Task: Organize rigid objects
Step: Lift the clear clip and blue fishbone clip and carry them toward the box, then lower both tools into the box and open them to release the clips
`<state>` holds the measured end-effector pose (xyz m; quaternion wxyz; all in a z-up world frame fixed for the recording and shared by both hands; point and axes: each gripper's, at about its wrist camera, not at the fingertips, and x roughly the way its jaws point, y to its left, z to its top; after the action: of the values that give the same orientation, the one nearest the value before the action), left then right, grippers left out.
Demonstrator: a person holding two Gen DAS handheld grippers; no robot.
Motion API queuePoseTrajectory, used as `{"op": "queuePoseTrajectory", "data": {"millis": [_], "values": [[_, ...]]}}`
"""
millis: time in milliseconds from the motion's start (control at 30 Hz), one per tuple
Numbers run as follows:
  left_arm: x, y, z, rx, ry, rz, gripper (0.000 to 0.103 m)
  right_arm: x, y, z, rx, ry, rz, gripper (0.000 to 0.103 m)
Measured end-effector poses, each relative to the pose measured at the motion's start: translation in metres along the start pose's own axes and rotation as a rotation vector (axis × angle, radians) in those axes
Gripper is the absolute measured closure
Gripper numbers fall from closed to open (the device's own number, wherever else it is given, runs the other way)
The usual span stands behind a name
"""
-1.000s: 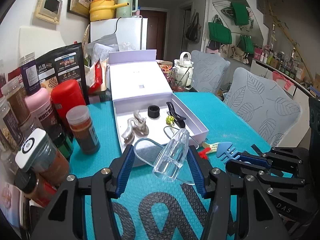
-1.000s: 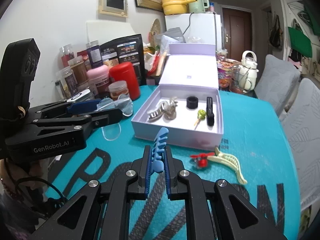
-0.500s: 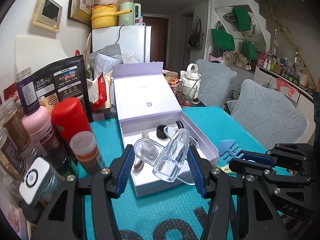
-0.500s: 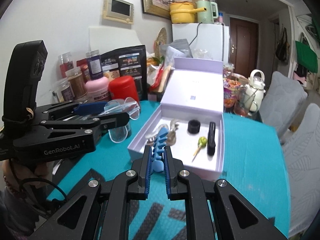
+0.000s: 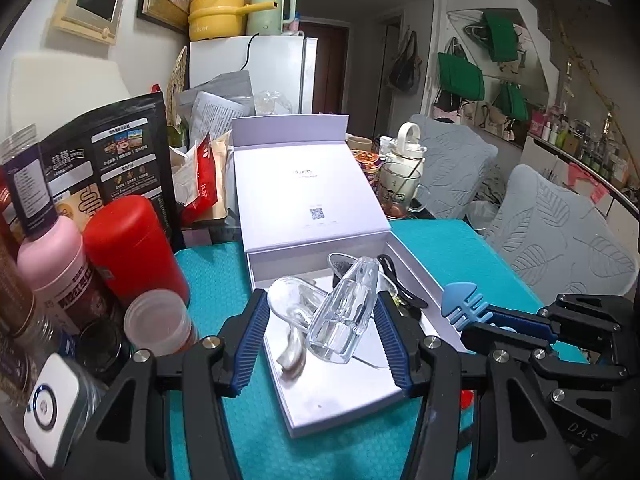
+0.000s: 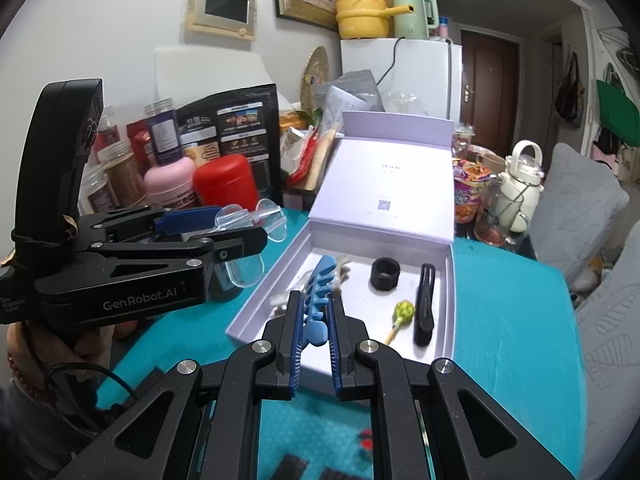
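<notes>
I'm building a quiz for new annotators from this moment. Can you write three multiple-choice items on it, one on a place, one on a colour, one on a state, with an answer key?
1. Where does the black ring-shaped piece lie?
A. on the teal mat
B. inside the open lilac box
C. on the white fridge

2. What colour is the fishbone-shaped plastic clip in the right gripper?
A. blue
B. red
C. yellow

3. What state is the left gripper in?
A. shut and empty
B. open and empty
C. closed on a clear plastic clip

Key:
1 B: the black ring-shaped piece sits on the floor of the open lilac box, beside a long black clip.
2 A: the fishbone-shaped plastic clip between the right gripper fingers is blue.
3 C: the left gripper fingers press both sides of the clear plastic clip.
</notes>
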<state>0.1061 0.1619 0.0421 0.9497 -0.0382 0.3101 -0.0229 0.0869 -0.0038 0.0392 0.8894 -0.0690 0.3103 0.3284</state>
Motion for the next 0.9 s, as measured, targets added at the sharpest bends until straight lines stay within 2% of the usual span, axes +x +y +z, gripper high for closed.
{"op": "queuePoseTrajectory", "data": {"millis": [233,600,767,900], "values": [[0.026,0.007,0.017,-0.007,-0.001,0.012,0.049,0.024,-0.014,0.014,0.025,0.000,-0.013,0.091],[0.069,0.024,0.046,-0.089,-0.001,0.042,0.049,0.050,-0.039,0.041,0.034,-0.019,-0.038,0.091],[0.086,0.029,0.051,-0.115,0.013,0.055,0.049,0.061,-0.050,0.049,0.040,-0.024,-0.045,0.091],[0.097,0.027,0.048,-0.099,0.034,0.056,0.049,0.074,-0.056,0.050,0.041,-0.008,-0.043,0.091]]}}
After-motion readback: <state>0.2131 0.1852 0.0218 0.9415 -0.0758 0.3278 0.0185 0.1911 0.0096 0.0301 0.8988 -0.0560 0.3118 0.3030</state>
